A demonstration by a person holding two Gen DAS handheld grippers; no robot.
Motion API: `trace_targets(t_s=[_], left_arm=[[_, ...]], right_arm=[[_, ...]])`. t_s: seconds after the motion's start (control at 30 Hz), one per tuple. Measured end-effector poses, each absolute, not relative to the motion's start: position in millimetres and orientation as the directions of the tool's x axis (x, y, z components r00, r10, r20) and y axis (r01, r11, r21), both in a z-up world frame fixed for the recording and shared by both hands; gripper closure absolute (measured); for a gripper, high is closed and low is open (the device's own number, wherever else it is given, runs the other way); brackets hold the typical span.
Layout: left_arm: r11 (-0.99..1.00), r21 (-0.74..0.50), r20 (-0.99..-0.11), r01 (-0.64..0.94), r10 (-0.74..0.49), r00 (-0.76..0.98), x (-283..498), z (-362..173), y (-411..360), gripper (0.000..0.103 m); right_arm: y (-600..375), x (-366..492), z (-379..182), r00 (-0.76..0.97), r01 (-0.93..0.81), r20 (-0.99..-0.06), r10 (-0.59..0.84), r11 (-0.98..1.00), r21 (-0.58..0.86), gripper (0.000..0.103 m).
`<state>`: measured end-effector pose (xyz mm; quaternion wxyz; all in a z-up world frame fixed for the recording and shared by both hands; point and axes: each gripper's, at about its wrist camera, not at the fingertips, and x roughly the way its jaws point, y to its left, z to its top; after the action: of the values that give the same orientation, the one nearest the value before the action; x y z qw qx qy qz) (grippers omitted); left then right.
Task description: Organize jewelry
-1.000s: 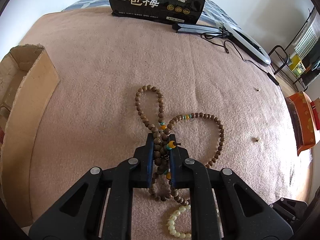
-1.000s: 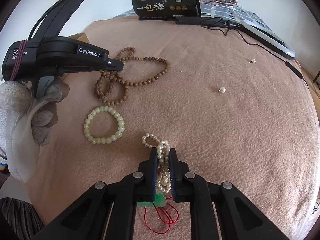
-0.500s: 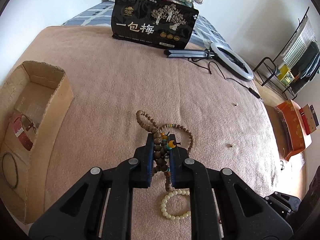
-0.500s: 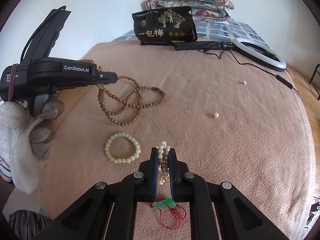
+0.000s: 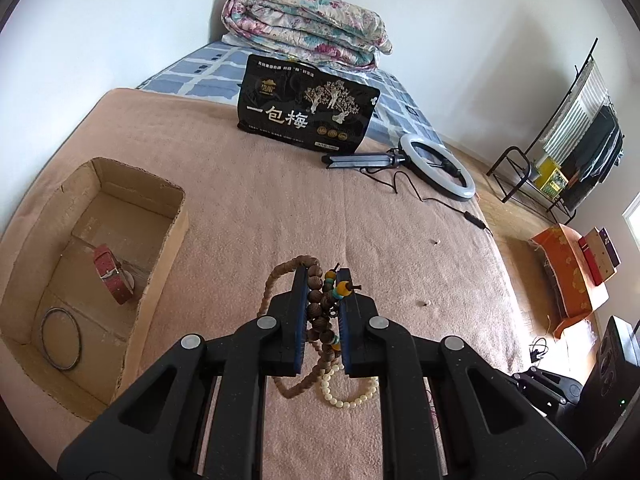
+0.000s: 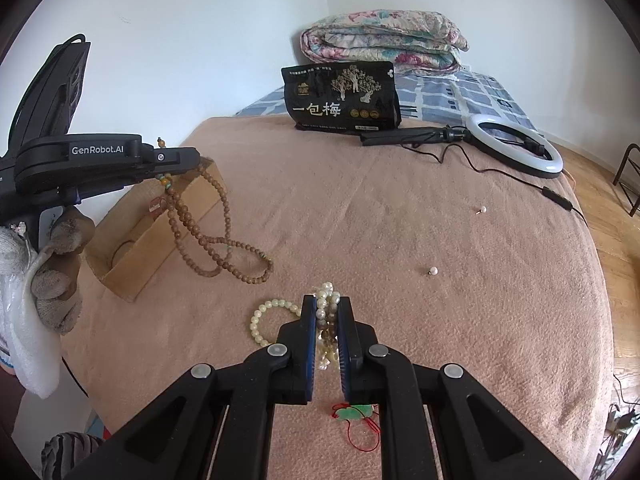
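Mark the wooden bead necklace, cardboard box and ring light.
wooden bead necklace (image 6: 224,258), right wrist view, on the hanging loops.
cardboard box (image 5: 170,240), left wrist view, on the near side wall.
ring light (image 6: 516,148), right wrist view, on the white ring.

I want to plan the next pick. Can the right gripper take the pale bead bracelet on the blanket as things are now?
Probably not yet. The right gripper is already shut on a pearl strand, so its jaws are full, though the pale bead bracelet lies uncovered beside it.
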<state>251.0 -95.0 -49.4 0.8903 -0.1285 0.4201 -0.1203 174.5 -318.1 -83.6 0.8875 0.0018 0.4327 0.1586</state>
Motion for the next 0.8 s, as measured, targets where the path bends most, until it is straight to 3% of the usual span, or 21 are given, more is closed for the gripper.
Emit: trace_targets(t_s=[0.8], left_arm=[[0.948, -0.306, -0.606, 0.091, -0.267, 0.749, 186, 36, 2, 0.092]], right_arm=[[-242, 159, -26, 0.612, -0.404, -0.703, 0.361, 0.908, 0.115, 0.096]])
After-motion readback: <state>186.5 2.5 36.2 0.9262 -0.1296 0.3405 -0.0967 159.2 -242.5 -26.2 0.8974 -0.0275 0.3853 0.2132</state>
